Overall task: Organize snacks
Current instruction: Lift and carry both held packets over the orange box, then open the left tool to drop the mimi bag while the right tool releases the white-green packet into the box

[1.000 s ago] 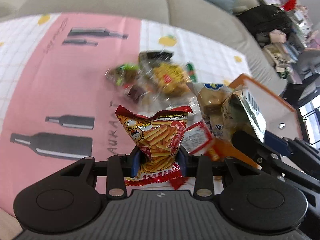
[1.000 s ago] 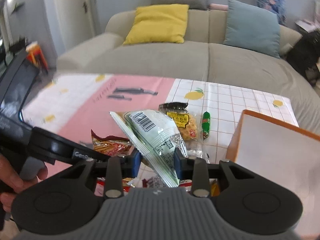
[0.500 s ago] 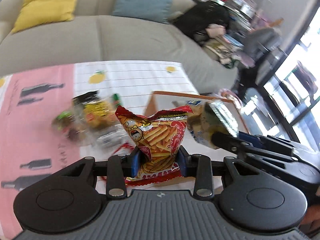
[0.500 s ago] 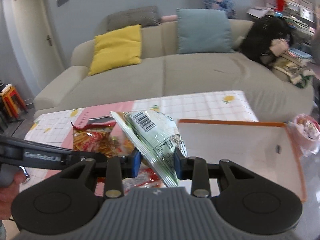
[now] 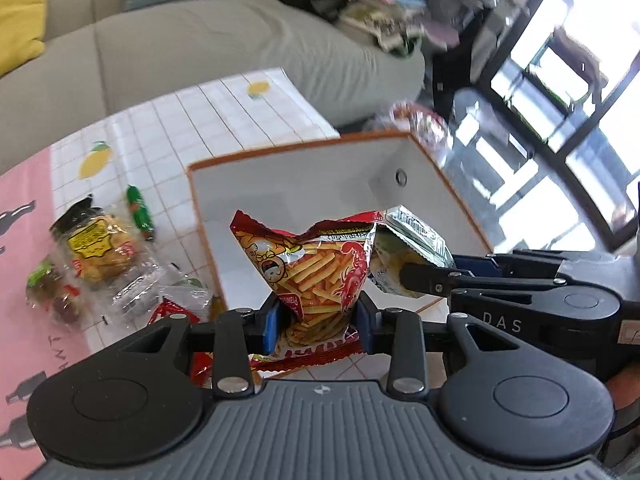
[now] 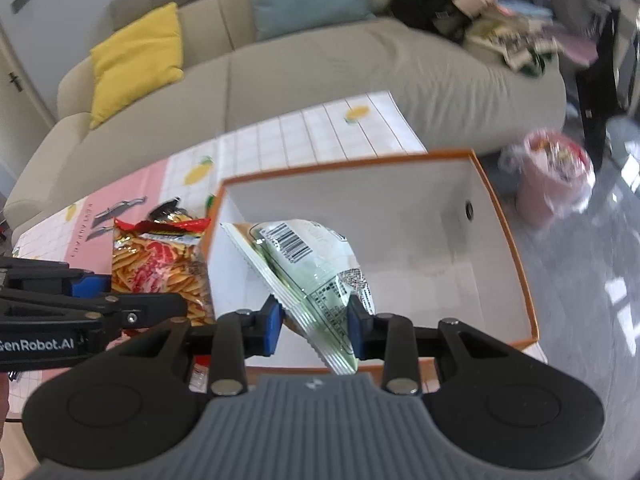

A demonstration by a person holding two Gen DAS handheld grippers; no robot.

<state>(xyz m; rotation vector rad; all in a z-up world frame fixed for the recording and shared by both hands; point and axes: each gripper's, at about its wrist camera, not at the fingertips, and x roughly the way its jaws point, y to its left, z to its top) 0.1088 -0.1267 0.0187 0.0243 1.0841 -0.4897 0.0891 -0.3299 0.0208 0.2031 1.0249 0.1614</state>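
Red fries bag (image 5: 316, 268) in the left claw (image 5: 316, 320), green packet (image 6: 308, 272) in the right claw (image 6: 314, 320), both above the empty box (image 6: 516, 264); more snacks (image 5: 96, 256) wait on the counter (image 5: 168, 120).

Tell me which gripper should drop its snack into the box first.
Right, probably. The right gripper holds its pale green snack packet over the orange-rimmed white box, while the left gripper's red fries bag hangs nearer its rim.
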